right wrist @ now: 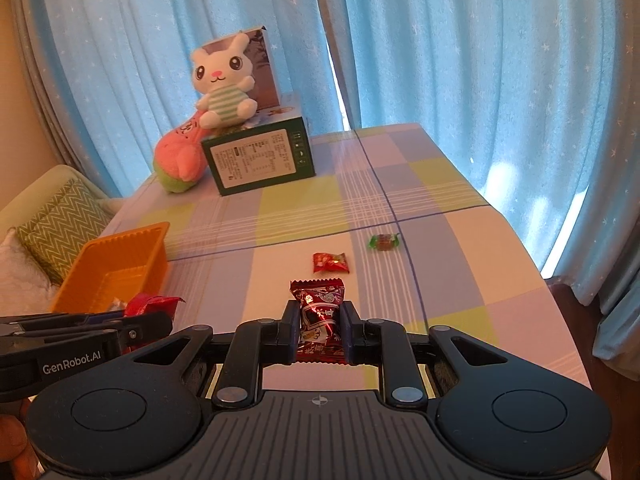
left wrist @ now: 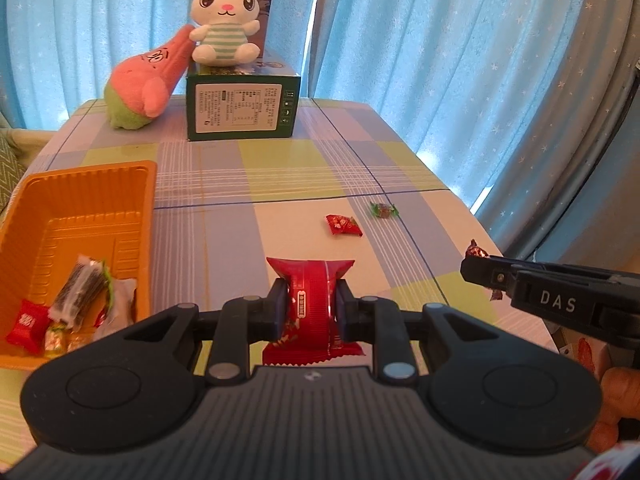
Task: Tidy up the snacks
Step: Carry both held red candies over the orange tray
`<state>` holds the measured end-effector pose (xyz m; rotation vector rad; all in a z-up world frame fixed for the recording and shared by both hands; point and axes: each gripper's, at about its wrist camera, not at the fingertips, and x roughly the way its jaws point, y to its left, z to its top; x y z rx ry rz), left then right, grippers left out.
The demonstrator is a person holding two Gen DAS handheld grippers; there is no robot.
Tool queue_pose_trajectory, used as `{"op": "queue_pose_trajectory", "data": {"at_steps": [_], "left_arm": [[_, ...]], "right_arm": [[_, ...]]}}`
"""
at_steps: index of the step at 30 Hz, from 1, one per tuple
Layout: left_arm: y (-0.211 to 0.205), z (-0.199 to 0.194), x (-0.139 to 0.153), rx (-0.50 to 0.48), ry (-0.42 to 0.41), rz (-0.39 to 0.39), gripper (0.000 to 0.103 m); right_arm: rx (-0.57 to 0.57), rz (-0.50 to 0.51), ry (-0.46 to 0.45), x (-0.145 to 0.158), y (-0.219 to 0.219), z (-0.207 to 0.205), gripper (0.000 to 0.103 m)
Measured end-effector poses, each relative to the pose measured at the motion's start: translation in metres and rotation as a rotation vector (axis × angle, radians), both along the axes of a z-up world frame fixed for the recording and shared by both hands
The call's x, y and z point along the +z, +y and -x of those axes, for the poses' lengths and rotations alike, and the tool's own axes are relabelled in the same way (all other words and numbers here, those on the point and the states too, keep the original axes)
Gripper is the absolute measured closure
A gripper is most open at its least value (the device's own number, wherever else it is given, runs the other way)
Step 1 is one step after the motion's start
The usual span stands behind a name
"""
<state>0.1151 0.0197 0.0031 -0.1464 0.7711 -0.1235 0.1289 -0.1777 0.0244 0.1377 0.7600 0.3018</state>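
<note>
The left gripper [left wrist: 311, 306] clamps a red snack packet [left wrist: 314, 304] above the checked tablecloth [left wrist: 280, 168], beside the orange tray [left wrist: 84, 216] that holds several snacks. The right gripper [right wrist: 322, 330] pinches a dark red candy [right wrist: 320, 316]. Two small candies, one red [right wrist: 330, 262] and one green [right wrist: 383, 241], lie on the table further ahead.

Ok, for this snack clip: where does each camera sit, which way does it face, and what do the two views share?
Left wrist: on the left gripper, looking along its fingers and down across the checked table; the gripper is shut on a red packet. The right gripper and a hand show at right.
Right wrist: on the right gripper, same heading; it is shut on a dark red candy. The left gripper shows at left.
Shared: orange tray, green box, bunny plush, two loose candies.
</note>
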Motion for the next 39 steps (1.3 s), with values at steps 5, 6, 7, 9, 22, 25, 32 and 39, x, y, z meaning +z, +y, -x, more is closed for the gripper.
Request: {"op": "queue_pose_trajectory", "data": {"at_steps": [5,6,7,9,22,25,32,39], "left_arm": [[0.009,0.023,0.007,0.014,-0.007,0.005,0.081],[0.011,0.026,0.008,0.017,-0.008,0.005,0.081],[0.012,0.03,0.01,0.02,-0.01,0.004,0.081],[0.016,0.037,0.012,0.026,-0.012,0.009,0.081],[0.031,0.063,0.017,0.054,-0.022,0.015,0.081],[0.036,0.068,0.017,0.057,-0.022,0.016,0.081],[0.048,0.076,0.017,0.078,-0.023,0.013,0.081],[0.069,0.085,0.016,0.118,-0.019,0.004,0.081]], "right_arm": [[0.013,-0.002,-0.011,0.008,0.007,0.02,0.082],[0.015,-0.002,-0.013,0.01,0.009,0.023,0.082],[0.019,-0.003,-0.013,0.01,0.01,0.026,0.082],[0.025,-0.002,-0.015,0.012,0.013,0.031,0.082],[0.059,0.015,-0.02,0.017,0.03,0.049,0.082],[0.069,0.019,-0.018,0.016,0.035,0.05,0.082],[0.105,0.024,-0.011,0.012,0.051,0.053,0.082],[0.15,0.028,-0.008,0.007,0.073,0.055,0.082]]}}
